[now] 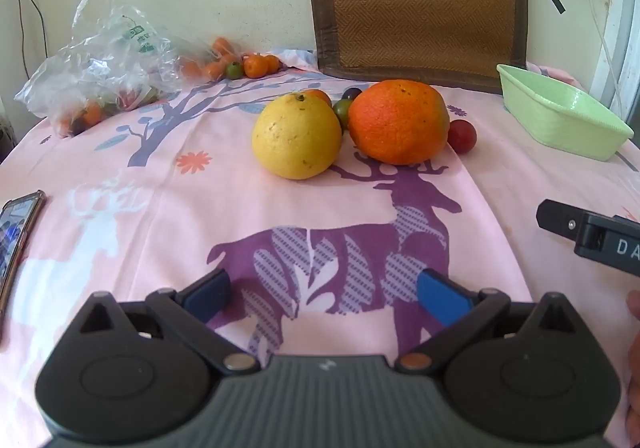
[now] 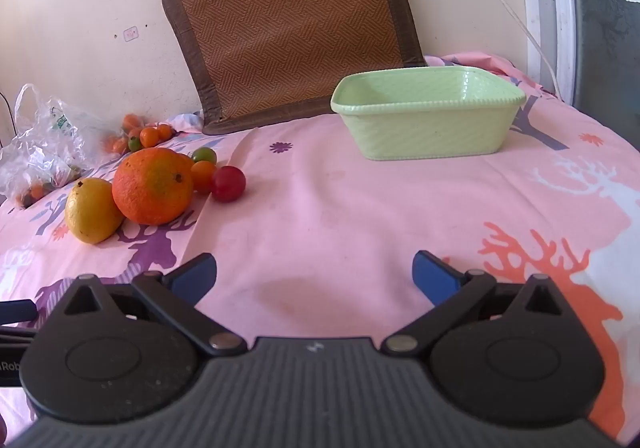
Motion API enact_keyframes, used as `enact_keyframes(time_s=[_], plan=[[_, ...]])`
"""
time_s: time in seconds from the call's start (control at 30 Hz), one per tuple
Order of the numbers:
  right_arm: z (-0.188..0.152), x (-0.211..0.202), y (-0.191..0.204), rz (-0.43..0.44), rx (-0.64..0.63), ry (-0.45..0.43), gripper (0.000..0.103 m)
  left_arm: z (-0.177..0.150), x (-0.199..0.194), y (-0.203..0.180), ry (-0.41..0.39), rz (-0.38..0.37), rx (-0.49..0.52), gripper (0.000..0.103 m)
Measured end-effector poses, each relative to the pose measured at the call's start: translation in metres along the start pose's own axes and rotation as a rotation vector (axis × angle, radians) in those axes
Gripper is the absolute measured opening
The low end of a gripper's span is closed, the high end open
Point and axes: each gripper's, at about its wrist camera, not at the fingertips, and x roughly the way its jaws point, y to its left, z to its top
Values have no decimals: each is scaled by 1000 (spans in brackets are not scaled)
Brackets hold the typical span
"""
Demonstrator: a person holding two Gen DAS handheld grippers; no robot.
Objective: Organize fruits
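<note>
A yellow lemon [image 1: 297, 136] and a big orange [image 1: 398, 121] lie side by side on the pink cloth, with a red cherry tomato [image 1: 462, 135] to the orange's right and small green, dark and orange fruits behind. A light green basket [image 1: 560, 116] stands at the far right. My left gripper [image 1: 324, 294] is open and empty, short of the lemon and orange. In the right wrist view the lemon [image 2: 93, 210], orange [image 2: 153, 186] and tomato [image 2: 228, 183] lie far left, the basket [image 2: 428, 112] ahead. My right gripper [image 2: 314, 276] is open and empty.
A clear plastic bag [image 1: 104, 56] with small fruits lies at the back left, loose small oranges [image 1: 256, 65] beside it. A woven brown mat [image 1: 416, 4] leans on the wall. A phone [image 1: 16, 236] lies at the left edge. The right gripper's finger [image 1: 560, 220] shows at right.
</note>
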Motion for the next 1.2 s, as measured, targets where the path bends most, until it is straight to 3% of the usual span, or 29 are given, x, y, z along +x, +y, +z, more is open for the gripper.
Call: enact_keyframes(time_s=[0.27, 0.7, 0.8, 1.2], plan=[[-1, -1, 1, 2, -4, 5, 103, -3, -2, 5, 8, 8, 39, 103], [1, 3, 6, -37, -52, 26, 103, -7, -5, 7, -26, -52, 85, 103], [1, 4, 8, -47, -67, 30, 103, -4, -6, 17, -25, -94, 44, 103], [0, 6, 17, -61, -123, 41, 103, 5, -18, 23, -211, -34, 109, 103]])
